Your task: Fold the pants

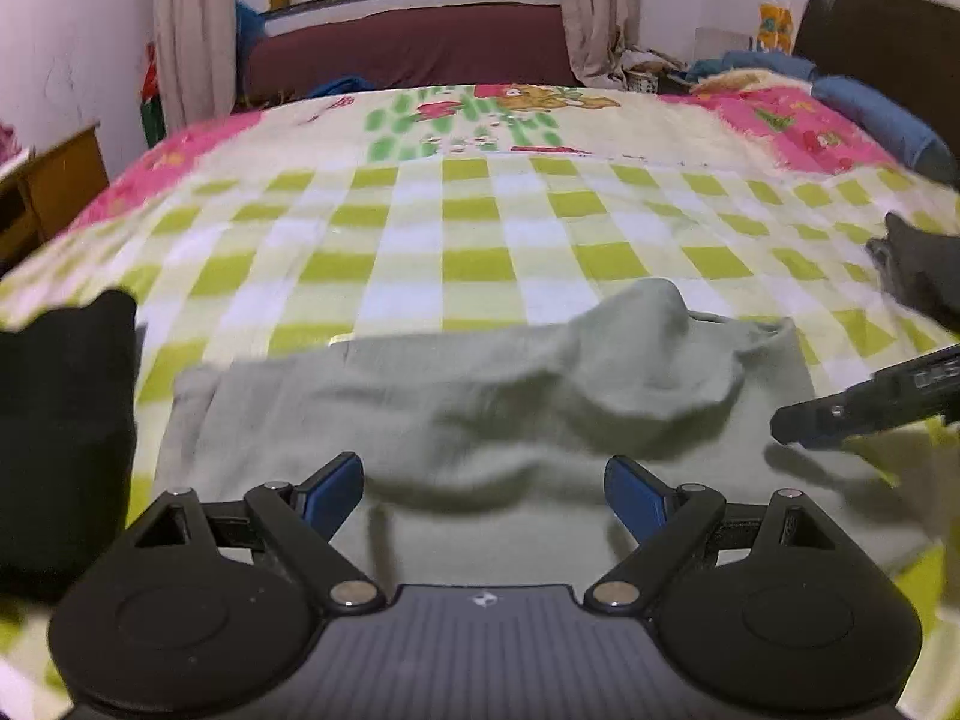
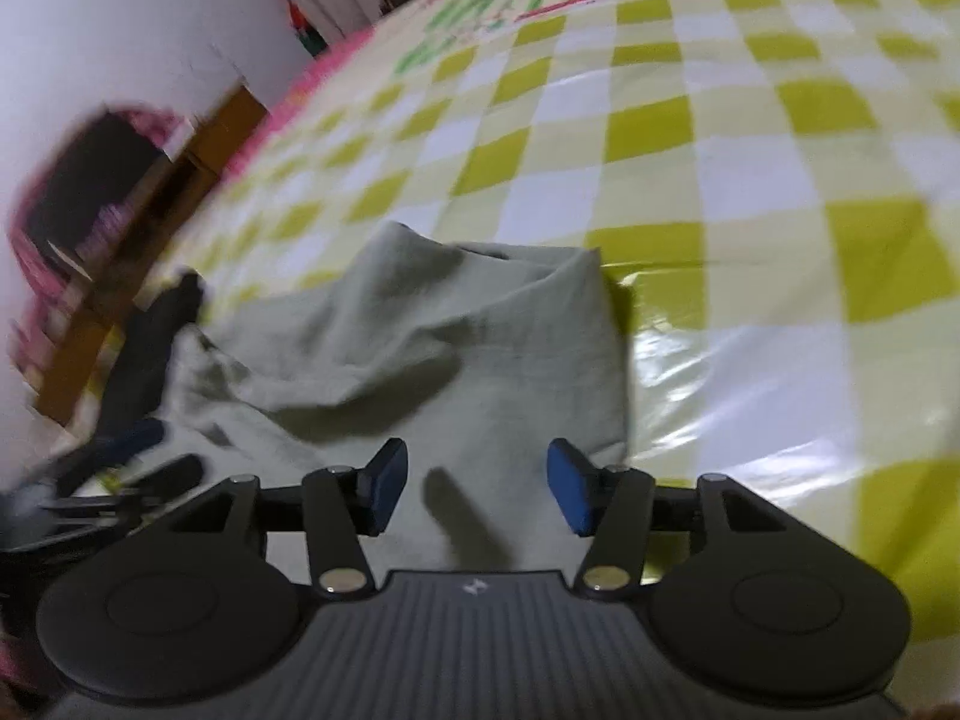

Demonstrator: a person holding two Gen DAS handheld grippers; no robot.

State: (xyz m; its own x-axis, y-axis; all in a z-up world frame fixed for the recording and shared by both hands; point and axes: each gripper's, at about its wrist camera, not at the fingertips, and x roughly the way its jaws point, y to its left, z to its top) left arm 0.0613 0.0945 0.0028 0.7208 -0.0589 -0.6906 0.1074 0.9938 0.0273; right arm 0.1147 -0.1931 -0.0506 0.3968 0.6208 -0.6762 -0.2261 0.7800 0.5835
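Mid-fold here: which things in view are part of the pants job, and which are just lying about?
Job:
- grey-green pants, rumpled on the checked bedspread
- left gripper, open
- right gripper, open

Lying about:
- black garment at the left
- blue pillow
- dark cloth at the right edge

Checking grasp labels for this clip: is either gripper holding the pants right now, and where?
Nothing is held. The left gripper and right gripper both stand open above the grey-green pants, with no cloth pinched.
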